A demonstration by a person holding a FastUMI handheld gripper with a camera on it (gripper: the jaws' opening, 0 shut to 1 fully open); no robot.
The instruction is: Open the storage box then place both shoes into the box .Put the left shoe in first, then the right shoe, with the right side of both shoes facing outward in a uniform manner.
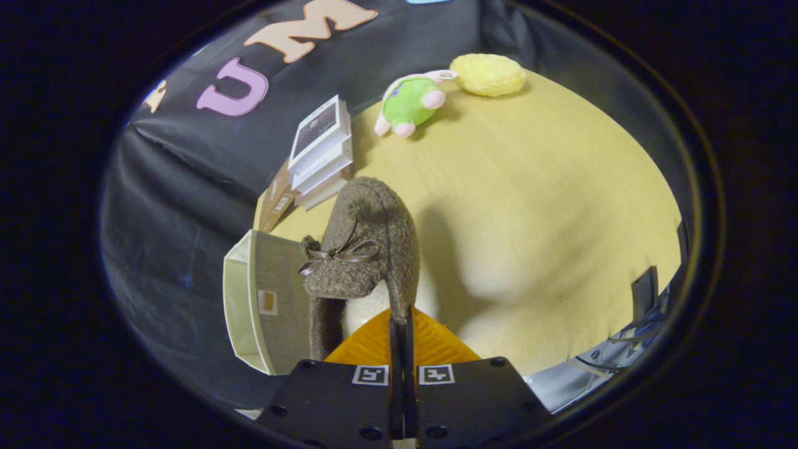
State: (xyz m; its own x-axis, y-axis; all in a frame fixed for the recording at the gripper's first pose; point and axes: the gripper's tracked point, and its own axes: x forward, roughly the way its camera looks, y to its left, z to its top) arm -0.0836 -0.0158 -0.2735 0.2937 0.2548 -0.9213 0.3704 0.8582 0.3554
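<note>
A brown knitted shoe [368, 249] with a thin ribbon bow hangs tilted just ahead of my gripper [401, 324]. The two orange fingers [430, 340] are pressed together on the shoe's rim at its opening, and its toe points away from me. Left of the shoe and lower down stands the pale storage box [255, 305] with a grey panel; I cannot tell from here whether it is open. The shoe is lifted above the yellow table [536, 206] and casts a shadow on it.
A stack of white books [321, 149] stands at the table's back left by the black cloth wall. A green plush toy [411, 103] and a yellow cushion [488, 73] lie at the far end. Cables and a dark bracket [645, 293] sit at the right edge.
</note>
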